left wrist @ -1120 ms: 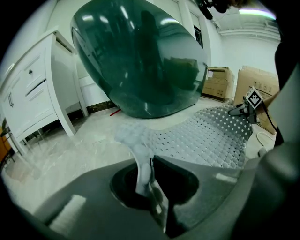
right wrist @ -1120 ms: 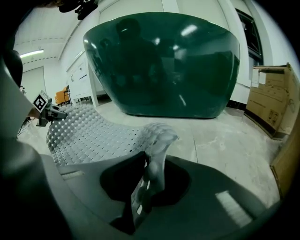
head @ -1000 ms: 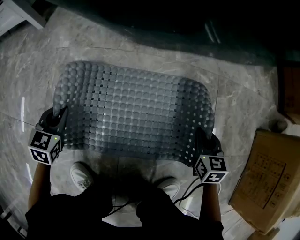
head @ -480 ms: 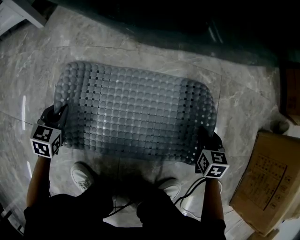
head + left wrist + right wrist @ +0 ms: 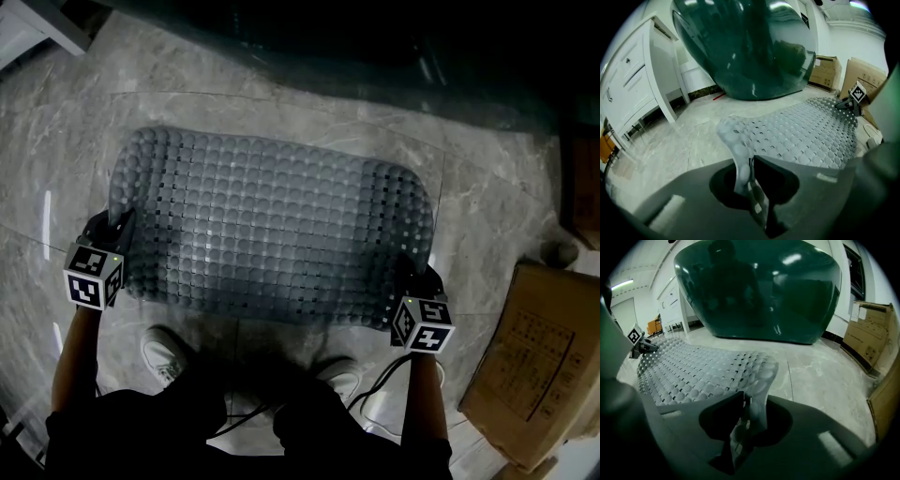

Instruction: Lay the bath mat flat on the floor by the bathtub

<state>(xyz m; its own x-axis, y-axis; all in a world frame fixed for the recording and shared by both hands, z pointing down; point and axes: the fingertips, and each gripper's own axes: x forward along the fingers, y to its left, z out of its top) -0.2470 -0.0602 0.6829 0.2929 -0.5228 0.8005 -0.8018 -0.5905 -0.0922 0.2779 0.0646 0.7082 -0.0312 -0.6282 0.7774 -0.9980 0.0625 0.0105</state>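
A grey bubbled bath mat (image 5: 272, 225) with small holes spreads over the marble floor in front of the dark green bathtub (image 5: 375, 47). My left gripper (image 5: 114, 239) is shut on the mat's near left corner (image 5: 740, 164), which curls up between the jaws. My right gripper (image 5: 405, 281) is shut on the near right corner (image 5: 752, 404), also bent upward. From the left gripper view the mat (image 5: 806, 131) runs toward the right gripper (image 5: 851, 101); the tub (image 5: 750, 47) looms behind. In the right gripper view the mat (image 5: 698, 371) stretches to the left gripper (image 5: 640, 345).
A cardboard box (image 5: 534, 366) stands at the right on the floor, with more boxes (image 5: 867, 343) along the wall. A white cabinet (image 5: 633, 89) stands left of the tub. The person's white shoes (image 5: 164, 352) are just behind the mat's near edge.
The mat has sunk lower and spread flatter toward the floor, its far edge settling. Both grippers have dropped slightly while keeping hold of the near corners.
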